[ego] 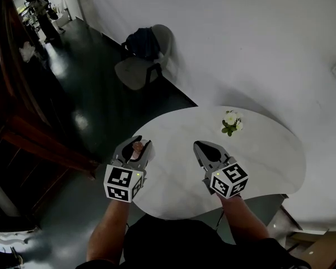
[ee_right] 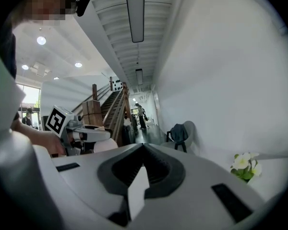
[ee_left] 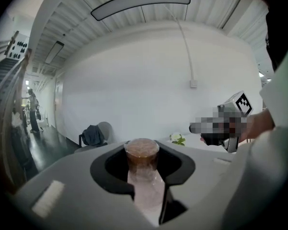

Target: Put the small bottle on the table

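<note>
The small bottle [ee_left: 142,157] is held upright between the jaws of the left gripper [ego: 136,148], which are closed partway onto its body. From the head view it is placed at the left edge of the table [ego: 257,161]; whether its base touches the top cannot be told. A pale, translucent body and a brownish top are seen; cap or contents cannot be distinguished. It is judged light, rigid and rather slippery, likely to tip on its narrow base, so a grip low on the body is advised. The right gripper [ee_right: 144,150] is seen pressed together, with nothing between its jaws. Small white flowers [ego: 231,122] are set at the table's far side.
</note>
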Demonstrator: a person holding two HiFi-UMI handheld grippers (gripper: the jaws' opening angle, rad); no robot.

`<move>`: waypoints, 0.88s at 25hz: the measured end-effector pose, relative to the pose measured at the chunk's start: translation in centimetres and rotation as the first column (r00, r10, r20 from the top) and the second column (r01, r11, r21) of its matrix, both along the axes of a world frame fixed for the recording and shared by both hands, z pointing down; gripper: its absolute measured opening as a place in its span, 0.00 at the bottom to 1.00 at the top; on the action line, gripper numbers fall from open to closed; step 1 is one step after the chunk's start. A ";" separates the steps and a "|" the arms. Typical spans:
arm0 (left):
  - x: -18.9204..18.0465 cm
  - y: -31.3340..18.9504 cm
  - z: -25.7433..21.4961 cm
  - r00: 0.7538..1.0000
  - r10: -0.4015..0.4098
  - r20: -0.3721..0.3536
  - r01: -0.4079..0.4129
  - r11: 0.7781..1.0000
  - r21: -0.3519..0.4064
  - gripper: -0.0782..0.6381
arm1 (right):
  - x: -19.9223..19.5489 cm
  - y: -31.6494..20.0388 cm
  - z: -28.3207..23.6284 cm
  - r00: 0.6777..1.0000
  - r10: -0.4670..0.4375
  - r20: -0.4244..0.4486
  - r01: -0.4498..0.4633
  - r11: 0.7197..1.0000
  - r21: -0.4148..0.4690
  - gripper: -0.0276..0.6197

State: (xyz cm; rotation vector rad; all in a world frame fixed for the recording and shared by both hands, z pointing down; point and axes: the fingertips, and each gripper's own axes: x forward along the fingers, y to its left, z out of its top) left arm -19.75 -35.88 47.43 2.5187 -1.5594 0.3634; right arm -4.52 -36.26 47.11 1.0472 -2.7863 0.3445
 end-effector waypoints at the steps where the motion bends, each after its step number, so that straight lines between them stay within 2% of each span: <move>1: 0.3 -0.6 0.5 1.000 0.014 0.002 -0.014 1.000 -0.006 0.30 | 0.0 -0.5 0.2 1.000 0.010 0.000 -0.010 1.000 -0.003 0.06; 10: 2.9 -4.1 5.6 0.991 0.131 0.031 -0.128 0.989 -0.079 0.30 | -0.3 -2.5 2.5 0.998 0.060 0.007 -0.059 0.997 -0.055 0.06; 22: 5.6 -4.3 14.6 0.970 0.235 0.063 -0.218 0.954 -0.207 0.30 | 2.0 0.0 6.6 0.991 0.132 -0.022 -0.134 0.981 -0.141 0.06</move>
